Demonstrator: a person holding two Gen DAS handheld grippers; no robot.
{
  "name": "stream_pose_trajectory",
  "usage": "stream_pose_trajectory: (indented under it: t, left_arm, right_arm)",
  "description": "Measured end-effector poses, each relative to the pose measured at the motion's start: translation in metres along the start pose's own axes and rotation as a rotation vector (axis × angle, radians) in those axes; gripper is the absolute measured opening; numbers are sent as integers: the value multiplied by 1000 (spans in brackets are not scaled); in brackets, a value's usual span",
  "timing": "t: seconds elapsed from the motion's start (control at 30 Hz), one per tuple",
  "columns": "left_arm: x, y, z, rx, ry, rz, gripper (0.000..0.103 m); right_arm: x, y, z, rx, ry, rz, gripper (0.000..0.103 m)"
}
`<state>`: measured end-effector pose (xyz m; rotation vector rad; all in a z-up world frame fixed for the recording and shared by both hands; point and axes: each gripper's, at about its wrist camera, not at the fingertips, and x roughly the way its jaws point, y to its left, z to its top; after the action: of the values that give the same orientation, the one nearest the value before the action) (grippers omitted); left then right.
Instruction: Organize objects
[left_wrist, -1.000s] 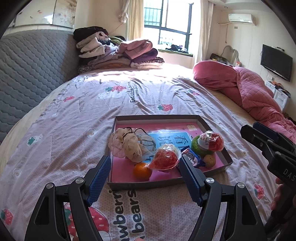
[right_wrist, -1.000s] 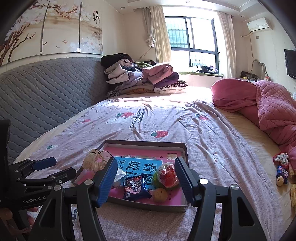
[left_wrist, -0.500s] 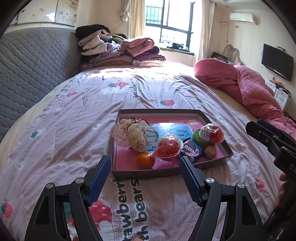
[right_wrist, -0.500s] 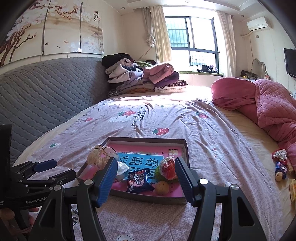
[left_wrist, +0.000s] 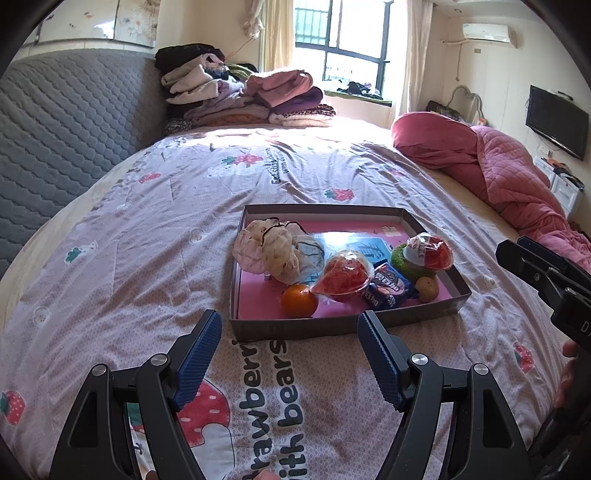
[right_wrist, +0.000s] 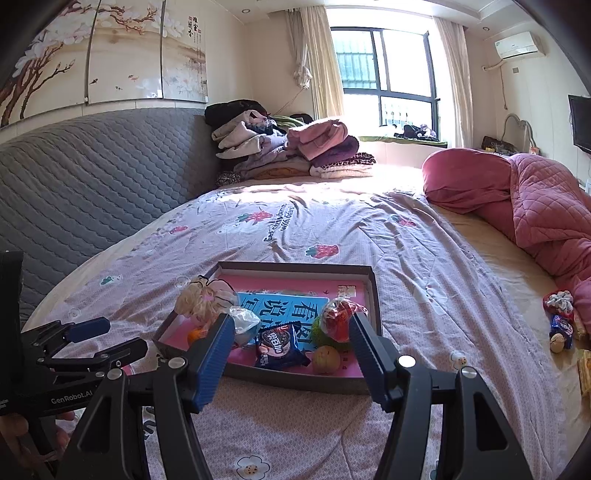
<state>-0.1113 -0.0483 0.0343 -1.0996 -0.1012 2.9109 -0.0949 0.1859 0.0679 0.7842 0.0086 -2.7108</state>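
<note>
- both tongs, left tongs (left_wrist: 286, 334) and right tongs (right_wrist: 291, 338), gape wide, holding nothing, short of the tray (left_wrist: 343, 328) on the bed (left_wrist: 147, 229).
- risk: the round orange (left_wrist: 299, 300) could roll off a sloppy pinch; the soft bedding may tip the tray.

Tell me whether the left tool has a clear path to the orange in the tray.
Probably yes. The left tool is open and empty, short of the tray. The orange sits just behind the near wall, bare on top, though the red wrapped snack touches its right side.
</note>
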Motion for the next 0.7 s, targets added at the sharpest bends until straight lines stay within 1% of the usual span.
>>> stream_pose_trajectory:
  t: [0.17,0.47,0.7]
  left_arm:
    - [-1,0,-2,-7,-9,-2,77]
    - [4,-5,-13,-4,-1,-4,77]
    - [5,-9,-17,5,-2,-4,77]
  right_arm:
    - [4,1,-6,-2,21,2,64]
    - [12,6,-18,-11,58,6,64]
    - [13,11,-25,-11,64,16,64]
